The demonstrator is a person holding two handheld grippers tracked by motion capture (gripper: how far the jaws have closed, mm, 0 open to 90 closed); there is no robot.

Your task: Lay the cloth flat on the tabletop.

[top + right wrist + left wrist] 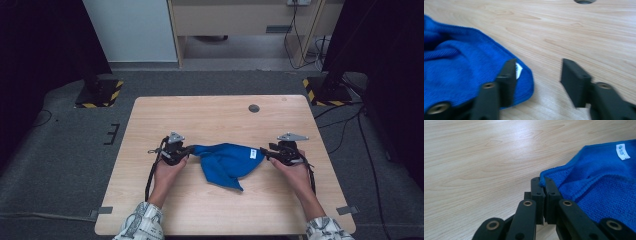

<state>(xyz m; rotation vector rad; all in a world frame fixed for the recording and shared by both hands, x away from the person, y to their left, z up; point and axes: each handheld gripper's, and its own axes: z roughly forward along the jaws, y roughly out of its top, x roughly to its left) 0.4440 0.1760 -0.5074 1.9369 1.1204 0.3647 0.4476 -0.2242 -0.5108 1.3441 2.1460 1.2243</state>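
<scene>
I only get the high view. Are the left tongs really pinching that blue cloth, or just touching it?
Observer: Pinching. In the left gripper view the left tongs are shut on a corner of the blue cloth.
Operator: And the right tongs?
Observer: The right tongs stand open. The cloth's other corner lies by one jaw, and bare table shows in the gap.
Operator: What's the white bit?
Observer: A sewn-on label with a small printed mark, too small to read.

You've got a pale wooden table [210, 120] with a round cable hole [254, 108], grey carpet [65, 150] around, hazard-striped stand bases [100, 94] behind.
</scene>
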